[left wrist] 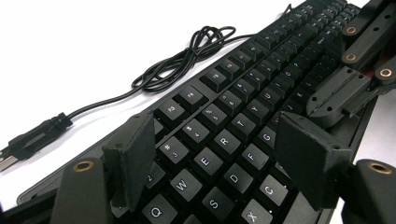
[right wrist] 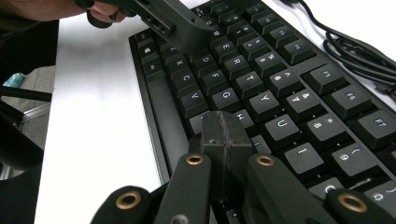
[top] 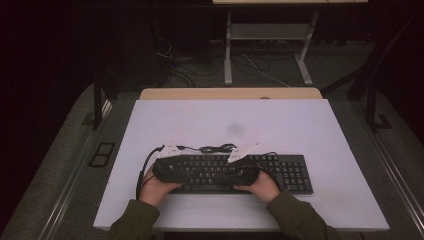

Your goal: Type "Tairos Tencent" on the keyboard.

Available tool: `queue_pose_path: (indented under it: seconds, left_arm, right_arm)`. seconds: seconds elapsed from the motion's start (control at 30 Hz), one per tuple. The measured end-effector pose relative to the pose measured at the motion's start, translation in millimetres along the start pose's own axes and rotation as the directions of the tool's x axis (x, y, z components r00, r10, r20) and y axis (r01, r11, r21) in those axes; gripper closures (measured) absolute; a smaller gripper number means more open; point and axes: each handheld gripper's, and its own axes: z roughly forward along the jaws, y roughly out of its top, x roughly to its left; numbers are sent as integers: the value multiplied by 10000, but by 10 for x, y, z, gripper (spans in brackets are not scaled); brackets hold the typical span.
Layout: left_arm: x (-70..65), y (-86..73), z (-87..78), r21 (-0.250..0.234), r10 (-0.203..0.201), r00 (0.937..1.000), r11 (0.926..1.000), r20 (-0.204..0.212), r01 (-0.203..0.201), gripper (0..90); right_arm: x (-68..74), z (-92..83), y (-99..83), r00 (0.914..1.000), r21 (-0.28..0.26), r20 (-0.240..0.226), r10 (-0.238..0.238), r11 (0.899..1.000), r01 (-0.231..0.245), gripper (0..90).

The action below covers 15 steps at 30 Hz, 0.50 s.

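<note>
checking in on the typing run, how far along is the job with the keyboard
Done: the keyboard lies flat on the white table, its cable loose behind it, plug free. In hand: the right gripper, jaws shut with nothing between them, sits over the keys by H; the left gripper is open above E and R. Left: I can't tell how many presses remain.

White table top (top: 320, 130), desk frame (top: 229, 55) and loose floor cables (top: 260, 70) behind it.

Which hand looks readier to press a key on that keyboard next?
Right, probably. The right gripper has its jaws shut into one tip, low over the keyboard near the H key. The left gripper has its jaws open, straddling several keys.
</note>
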Motion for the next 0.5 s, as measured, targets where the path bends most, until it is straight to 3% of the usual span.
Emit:
queue_pose_path:
  seconds: [0.5]
  left_arm:
    - [-4,4,5,-6,15,10000,10000,-52,-15,289]
  right_arm:
    - [10,37,1,10000,230,51,-34,9997,32,893]
